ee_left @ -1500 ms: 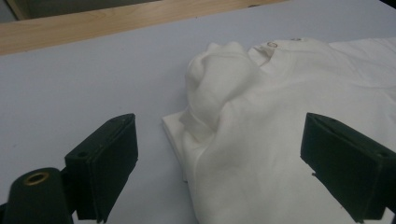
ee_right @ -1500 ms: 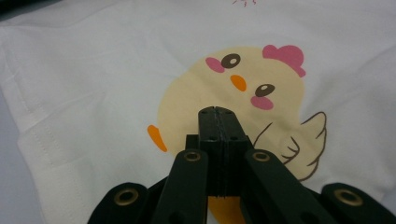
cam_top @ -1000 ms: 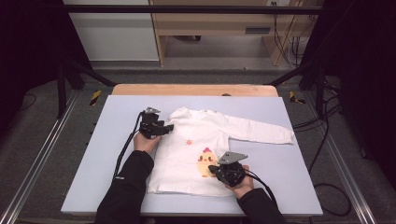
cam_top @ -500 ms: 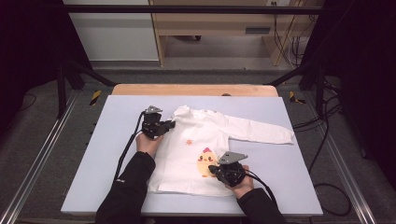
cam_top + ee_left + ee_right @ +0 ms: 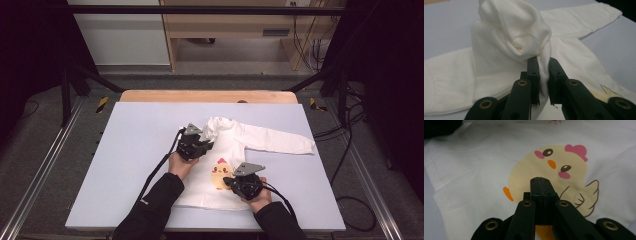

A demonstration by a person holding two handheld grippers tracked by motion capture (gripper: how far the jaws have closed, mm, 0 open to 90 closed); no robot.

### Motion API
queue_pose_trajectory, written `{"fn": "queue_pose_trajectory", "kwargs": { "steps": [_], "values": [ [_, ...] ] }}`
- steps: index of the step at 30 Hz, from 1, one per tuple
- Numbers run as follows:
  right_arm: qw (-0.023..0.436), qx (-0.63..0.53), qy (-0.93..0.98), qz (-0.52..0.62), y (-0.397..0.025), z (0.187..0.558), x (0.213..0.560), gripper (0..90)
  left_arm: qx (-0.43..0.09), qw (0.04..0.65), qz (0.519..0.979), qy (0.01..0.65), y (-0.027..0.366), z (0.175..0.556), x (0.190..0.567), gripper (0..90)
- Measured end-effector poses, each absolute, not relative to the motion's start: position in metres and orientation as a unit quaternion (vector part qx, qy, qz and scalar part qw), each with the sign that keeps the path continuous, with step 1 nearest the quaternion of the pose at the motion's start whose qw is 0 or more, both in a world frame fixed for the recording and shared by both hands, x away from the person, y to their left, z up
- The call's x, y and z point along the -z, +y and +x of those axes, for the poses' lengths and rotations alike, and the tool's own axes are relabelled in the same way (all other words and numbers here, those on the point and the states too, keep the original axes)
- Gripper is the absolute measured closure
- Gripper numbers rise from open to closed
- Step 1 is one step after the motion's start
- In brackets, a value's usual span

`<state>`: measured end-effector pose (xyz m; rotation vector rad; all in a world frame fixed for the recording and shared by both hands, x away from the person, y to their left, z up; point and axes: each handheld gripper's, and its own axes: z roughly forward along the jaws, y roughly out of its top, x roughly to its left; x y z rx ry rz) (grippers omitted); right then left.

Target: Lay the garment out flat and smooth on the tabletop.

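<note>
High view: A white long-sleeved shirt (image 5: 235, 150) with a chick print (image 5: 220, 173) lies on the pale blue table top (image 5: 130, 150), right of centre. One sleeve (image 5: 280, 140) extends flat toward the table's right edge. The left gripper (image 5: 200, 141) sits at the shirt's upper left, where the fabric is gathered into a raised bunch (image 5: 216, 127). The right gripper (image 5: 235, 182) rests on the lower part of the shirt, just beside the print. Both forearms enter from the bottom edge in dark sleeves.

Left gripper view: The left gripper (image 5: 543, 72) has its jaws at a narrow gap, pinching a fold of the white shirt (image 5: 509, 50). Above the jaws the fabric rises in a twisted bunch (image 5: 516, 27). The flat sleeve (image 5: 584, 17) runs to the upper right.

Right gripper view: The right gripper (image 5: 541, 182) has its jaws pressed fully together with nothing between them. The tips lie over the chick print (image 5: 554, 170) on the shirt (image 5: 474, 170); contact with the fabric cannot be determined.
</note>
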<state>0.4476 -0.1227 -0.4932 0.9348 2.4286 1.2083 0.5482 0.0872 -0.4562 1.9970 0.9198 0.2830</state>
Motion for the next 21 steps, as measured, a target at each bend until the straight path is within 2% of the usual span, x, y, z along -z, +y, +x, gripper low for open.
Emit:
{"fn": "queue_pose_trajectory", "kwargs": {
  "steps": [5,11,13,18,21],
  "values": [
    [0.136,-0.417,0.839,0.323,-0.123,0.448,0.493,90.0,-0.114,0.420,0.824,0.362,0.074,0.547,0.471,79.6],
    [0.135,-0.417,0.839,0.323,-0.123,0.448,0.493,90.0,-0.103,0.415,0.830,0.357,0.072,0.546,0.473,69.9],
    [0.135,-0.417,0.839,0.323,-0.123,0.448,0.493,90.0,-0.103,0.421,0.828,0.356,0.076,0.544,0.465,65.3],
    [0.136,-0.417,0.839,0.323,-0.123,0.447,0.493,90.0,-0.153,0.429,0.819,0.349,0.094,0.540,0.439,45.8],
    [0.136,-0.418,0.838,0.323,-0.123,0.448,0.493,90.0,-0.166,0.444,0.804,0.360,0.111,0.543,0.427,33.8]
  ]
}}
